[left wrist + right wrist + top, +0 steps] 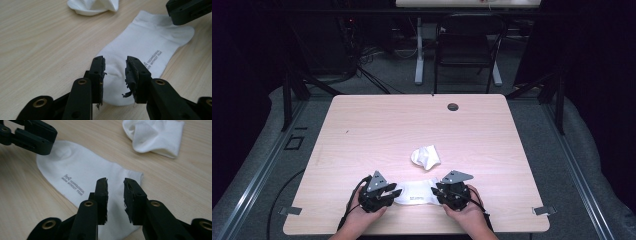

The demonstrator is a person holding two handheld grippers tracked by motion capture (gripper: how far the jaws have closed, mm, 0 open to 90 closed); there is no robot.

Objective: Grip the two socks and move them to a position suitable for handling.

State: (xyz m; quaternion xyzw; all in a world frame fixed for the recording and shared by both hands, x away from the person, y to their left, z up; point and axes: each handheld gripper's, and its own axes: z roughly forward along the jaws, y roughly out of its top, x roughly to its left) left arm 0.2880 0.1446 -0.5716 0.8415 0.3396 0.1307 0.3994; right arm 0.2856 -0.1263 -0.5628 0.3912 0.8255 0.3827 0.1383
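Note:
A white sock [416, 192] lies flat near the table's front edge, with small grey lettering on it [147, 40] [75, 167]. My left gripper [398, 192] is at its left end. In the left gripper view its jaws [115, 67] stand apart over the sock's rounded end, and the pads do not press on the fabric. My right gripper [435, 191] is at the sock's right end. Its jaws [115, 187] are likewise parted over the cuff end. A second white sock [426, 156] lies crumpled just behind, also seen in both gripper views [92, 6] [155, 136].
The light wooden table [412, 120] has a round cable hole [453, 106] near its far edge. A black chair [468, 45] and a table leg stand on the grey floor beyond. Dark curtains close in both sides.

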